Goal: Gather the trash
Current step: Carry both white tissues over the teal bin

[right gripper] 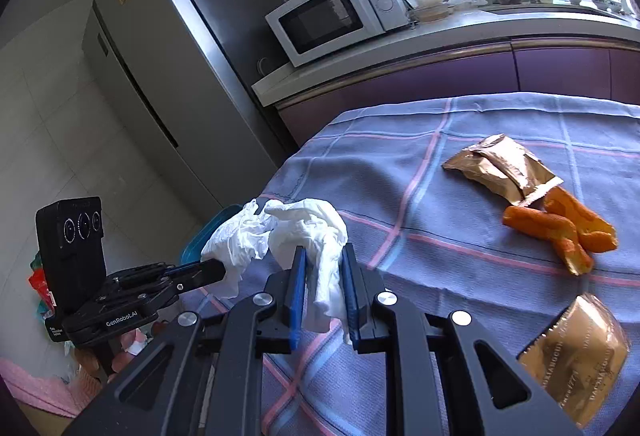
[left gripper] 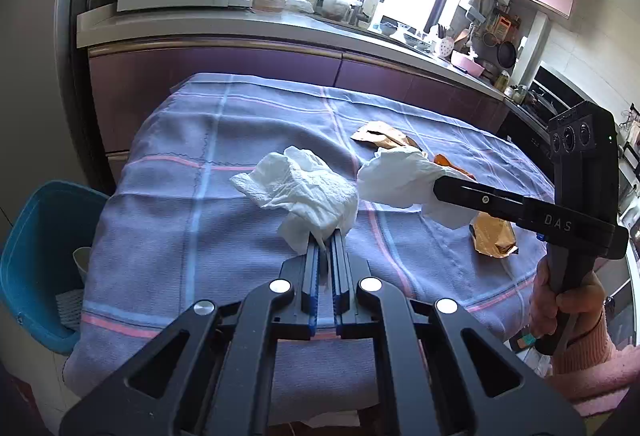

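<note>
The left gripper (left gripper: 325, 236), matte black with blue ribbed pads, is pinched almost fully closed on a crumpled white paper towel (left gripper: 298, 188), thin and wrinkly, bunched loosely above the tablecloth (left gripper: 180, 196). The right gripper (right gripper: 323, 256) is clamped, jaws a little apart, on a second white tissue wad (right gripper: 316, 232), soft, twisted and drooping between its pads, held just beside the first over the near side of the tablecloth. That cloth is a woven lavender fabric crossed by pink and pale blue stripes. Lying on it, beyond the grippers, are a creased, shiny gold foil wrapper (right gripper: 504, 168), a knobbly orange peel (right gripper: 568, 232) touching the wrapper's torn end, and a flatter gold packet (right gripper: 576, 360) nearer the cloth's front edge. A smooth blue plastic bin (left gripper: 36, 260) stands beside the cloth's left edge, low down.
</note>
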The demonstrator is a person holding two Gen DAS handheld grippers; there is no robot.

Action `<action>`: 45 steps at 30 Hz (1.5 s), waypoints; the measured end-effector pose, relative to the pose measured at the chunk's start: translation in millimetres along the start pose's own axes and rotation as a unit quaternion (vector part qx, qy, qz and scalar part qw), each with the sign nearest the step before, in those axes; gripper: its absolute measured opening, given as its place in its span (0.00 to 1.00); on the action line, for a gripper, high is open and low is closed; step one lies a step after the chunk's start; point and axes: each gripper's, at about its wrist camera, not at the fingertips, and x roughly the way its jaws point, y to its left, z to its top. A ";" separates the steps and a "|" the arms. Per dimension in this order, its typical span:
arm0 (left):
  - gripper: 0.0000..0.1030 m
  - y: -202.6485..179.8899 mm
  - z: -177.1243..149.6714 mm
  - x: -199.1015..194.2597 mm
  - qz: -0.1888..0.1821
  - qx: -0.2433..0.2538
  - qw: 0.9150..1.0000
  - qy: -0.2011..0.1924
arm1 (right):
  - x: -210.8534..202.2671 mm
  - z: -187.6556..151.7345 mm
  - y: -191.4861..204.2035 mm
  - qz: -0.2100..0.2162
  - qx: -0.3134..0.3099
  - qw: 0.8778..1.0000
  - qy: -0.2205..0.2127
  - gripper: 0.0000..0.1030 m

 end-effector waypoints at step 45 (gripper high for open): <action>0.06 186.5 -20.4 -85.9 0.192 -0.148 0.969 -0.042 | 133.1 36.4 131.8 0.117 -0.124 0.980 0.103 0.17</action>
